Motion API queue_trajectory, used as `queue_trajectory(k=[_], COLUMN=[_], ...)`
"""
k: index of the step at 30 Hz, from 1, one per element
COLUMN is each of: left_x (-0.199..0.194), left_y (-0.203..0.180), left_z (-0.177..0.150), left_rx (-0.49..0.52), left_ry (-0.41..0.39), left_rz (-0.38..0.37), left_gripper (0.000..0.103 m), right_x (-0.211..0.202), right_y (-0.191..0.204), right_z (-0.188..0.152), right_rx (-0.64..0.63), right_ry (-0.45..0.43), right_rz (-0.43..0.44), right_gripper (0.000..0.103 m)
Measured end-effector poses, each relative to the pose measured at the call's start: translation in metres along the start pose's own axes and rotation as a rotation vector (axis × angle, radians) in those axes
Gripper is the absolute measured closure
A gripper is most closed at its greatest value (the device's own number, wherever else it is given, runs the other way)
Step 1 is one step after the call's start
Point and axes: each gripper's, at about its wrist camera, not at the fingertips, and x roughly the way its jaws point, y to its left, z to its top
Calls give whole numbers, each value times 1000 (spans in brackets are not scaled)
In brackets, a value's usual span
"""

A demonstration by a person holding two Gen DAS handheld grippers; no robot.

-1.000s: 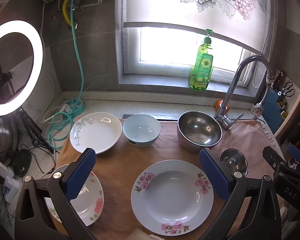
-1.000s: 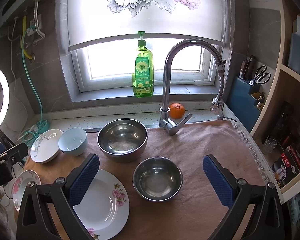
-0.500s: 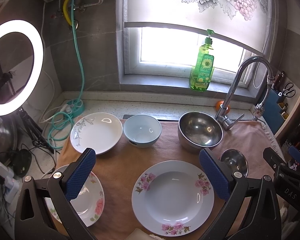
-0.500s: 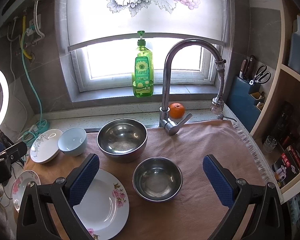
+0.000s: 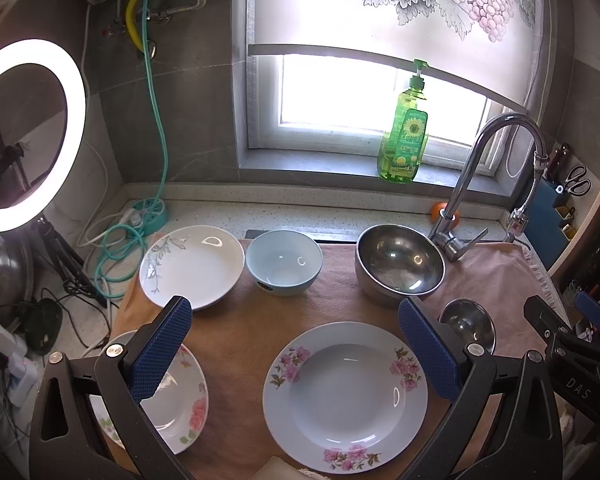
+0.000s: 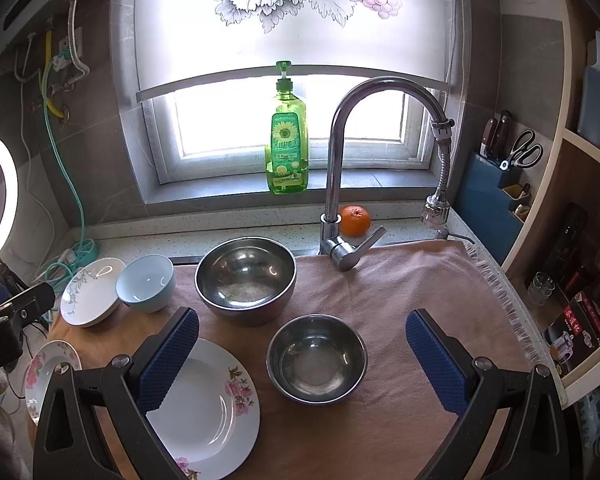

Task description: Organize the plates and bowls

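1. Both grippers hang over the surface (image 6: 420,280), which is draped with a tan cloth. The left gripper (image 5: 296,350) is spread wide open with nothing between its blue pads, and the right gripper (image 6: 302,354) is just as wide open, gripping nothing.
2. The big pink-flower plate (image 5: 346,396) sits at the front, right under the left gripper, with nothing on it.
3. A second pink-flower plate (image 5: 180,392) lies off to its left at the cloth's edge, partly hidden behind the left finger. It looks bare too.
4. At the back left is a white plate with a grey leaf pattern (image 5: 192,266), also bare.
5. The light blue bowl (image 5: 284,262) sits just beside that plate, looks like they touch. Nothing inside.
6. The large steel bowl (image 6: 246,278) sits at the back by the faucet (image 6: 336,184), with no contents.
7. The small steel bowl (image 6: 316,358) sits in front of it, between the right gripper's fingers in view but below them, with nothing in it either.
8. A green soap bottle (image 6: 286,144) stands on the windowsill, and an orange (image 6: 354,221) sits behind the faucet.
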Motion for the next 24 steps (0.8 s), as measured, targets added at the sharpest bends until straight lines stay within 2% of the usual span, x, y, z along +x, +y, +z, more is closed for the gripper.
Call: queue_trajectory(k=[24], left_x=[1], left_y=[-1], left_z=[-2], left_rx=[0], left_ry=[4], left_rz=[-7], left_gripper=[0], right_x=[1], right_y=[0], right_z=[-2], right_rx=[0], right_ry=[5], right_rz=[0], right_gripper=[1])
